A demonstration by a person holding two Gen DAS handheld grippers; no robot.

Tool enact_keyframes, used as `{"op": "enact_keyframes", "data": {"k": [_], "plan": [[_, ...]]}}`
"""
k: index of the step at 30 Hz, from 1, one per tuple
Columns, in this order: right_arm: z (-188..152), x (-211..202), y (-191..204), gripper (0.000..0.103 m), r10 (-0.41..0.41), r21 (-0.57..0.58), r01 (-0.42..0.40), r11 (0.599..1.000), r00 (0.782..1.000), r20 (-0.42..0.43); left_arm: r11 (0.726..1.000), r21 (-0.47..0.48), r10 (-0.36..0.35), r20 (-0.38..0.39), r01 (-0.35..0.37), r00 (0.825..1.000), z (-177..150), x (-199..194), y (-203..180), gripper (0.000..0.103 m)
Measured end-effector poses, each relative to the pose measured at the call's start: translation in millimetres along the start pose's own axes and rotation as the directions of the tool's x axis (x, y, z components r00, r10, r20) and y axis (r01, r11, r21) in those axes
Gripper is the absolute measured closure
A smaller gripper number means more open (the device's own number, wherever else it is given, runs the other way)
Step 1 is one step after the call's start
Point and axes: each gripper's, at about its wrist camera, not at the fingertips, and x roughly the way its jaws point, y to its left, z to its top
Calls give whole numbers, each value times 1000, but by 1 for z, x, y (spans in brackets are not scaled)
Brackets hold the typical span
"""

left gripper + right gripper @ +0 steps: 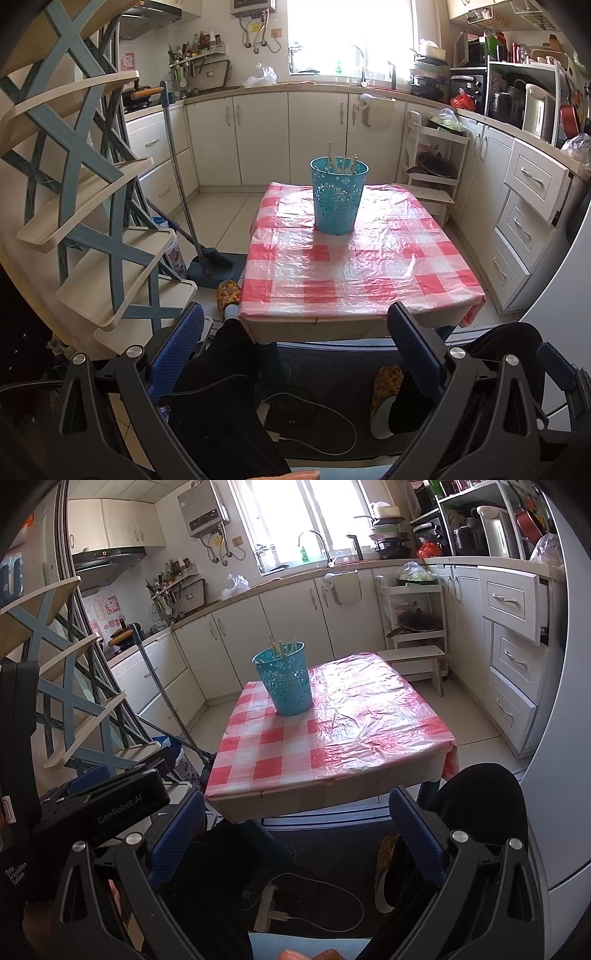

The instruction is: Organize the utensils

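Cream kitchen cabinets (pixel 317 136) run along the far wall under a bright window, and in front of them stands a small table (pixel 354 258) under a red-and-white checked plastic cover. On the table, toward its far end and roughly centred across it, sits a turquoise perforated basket (pixel 338 195), upright, with several pale chopsticks (pixel 341 160) standing in it, their tips above the rim. Nothing else lies on the cover around the basket.

Both tongs hang well short of the table, below its near edge and above the person's dark-trousered legs and patterned slippers (pixel 228 295). The left gripper (pixel 295 354) has its blue-padded jaws spread wide with nothing between them. The right gripper (pixel 297 834) is likewise spread and empty. Left of the table a broom and dustpan (pixel 210 258) lean near a blue-framed shelf rack (pixel 92 206).
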Motion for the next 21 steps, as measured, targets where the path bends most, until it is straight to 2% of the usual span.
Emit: {"op": "enact_keyframes", "data": {"k": [21], "plan": [[-3, 4, 6, 7, 8, -19, -8, 1000, 1000, -19, 1000, -8, 16, 21, -16, 1000, 0, -6, 2, 8]]}}
